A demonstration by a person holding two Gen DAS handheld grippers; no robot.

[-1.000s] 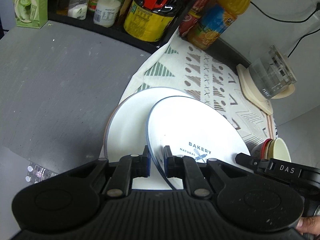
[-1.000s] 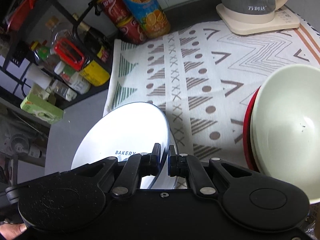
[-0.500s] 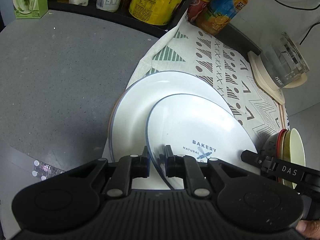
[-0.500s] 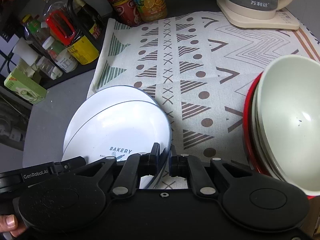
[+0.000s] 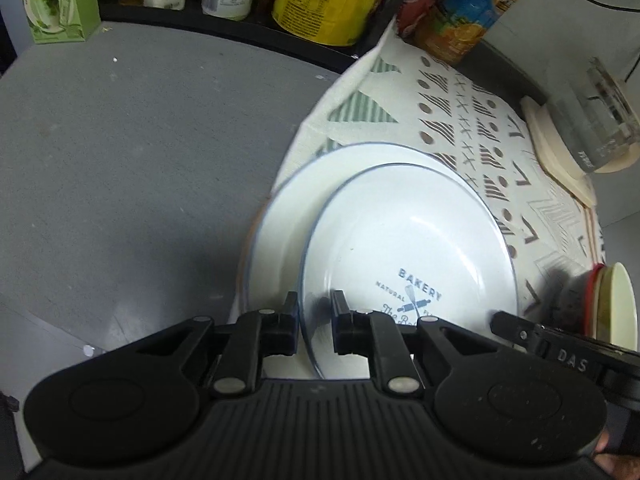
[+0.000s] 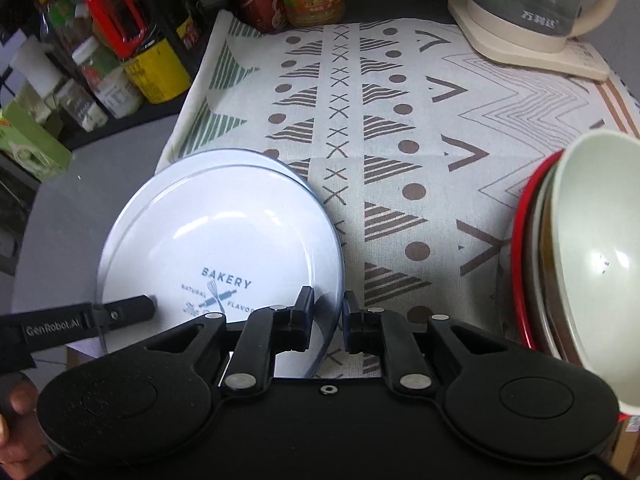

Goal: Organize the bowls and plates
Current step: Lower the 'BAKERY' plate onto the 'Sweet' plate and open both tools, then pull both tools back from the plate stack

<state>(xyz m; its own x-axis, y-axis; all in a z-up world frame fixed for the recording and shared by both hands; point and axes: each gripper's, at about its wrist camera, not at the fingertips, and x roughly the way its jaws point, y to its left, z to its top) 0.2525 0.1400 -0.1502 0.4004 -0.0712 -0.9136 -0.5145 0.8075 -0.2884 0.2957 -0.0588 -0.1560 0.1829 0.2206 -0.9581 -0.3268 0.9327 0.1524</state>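
The white blue-rimmed "BAKERY" plate (image 5: 412, 248) lies on a larger white plate (image 5: 292, 216) at the patterned cloth's (image 6: 400, 120) left edge, apparently stacked. The left hand-held gripper (image 5: 315, 314) and right hand-held gripper (image 6: 326, 312) each straddle its rim with jaws narrowly parted, gaps visible beside the rim. The cream bowl nested in a red bowl (image 6: 592, 248) stands stacked near the worktop's right edge. Judged: nearly complete; release remains. Open cloth lies between the stacks.

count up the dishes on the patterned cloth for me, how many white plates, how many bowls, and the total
White plates: 2, the BAKERY plate held between both claws, over a plain plate.
Bowls: at least 2, a cream bowl nested in a red bowl; possibly more between them.
Total: at least 4.
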